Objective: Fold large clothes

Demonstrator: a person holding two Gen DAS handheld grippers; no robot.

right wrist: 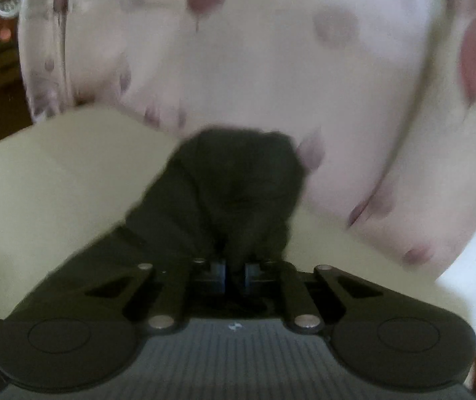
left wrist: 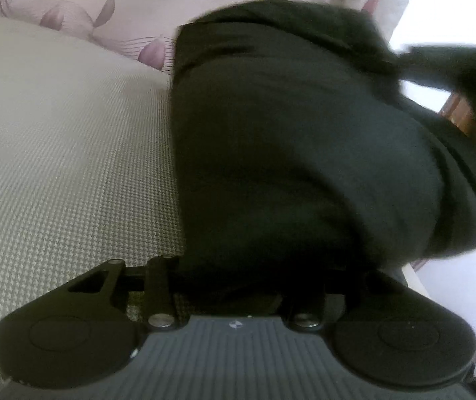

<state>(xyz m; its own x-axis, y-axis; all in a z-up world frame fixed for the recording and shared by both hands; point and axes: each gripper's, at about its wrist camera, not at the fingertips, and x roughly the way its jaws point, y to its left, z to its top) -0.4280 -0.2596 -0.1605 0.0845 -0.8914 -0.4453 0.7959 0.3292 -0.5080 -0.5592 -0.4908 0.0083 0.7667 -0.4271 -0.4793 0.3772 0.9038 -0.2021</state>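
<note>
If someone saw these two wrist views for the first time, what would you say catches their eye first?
Most striking is the big dark green fabric garment, which fills the middle of the left wrist view and lies on a pale woven bed cover. In the right wrist view, the right claw is shut on a bunched fold of that garment. Behind it spreads a white sheet with purple petal prints, blurred.

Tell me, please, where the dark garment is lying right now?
In the left wrist view the dark garment lies right of centre on the pale woven bed cover, its far end by the floral sheet.
</note>
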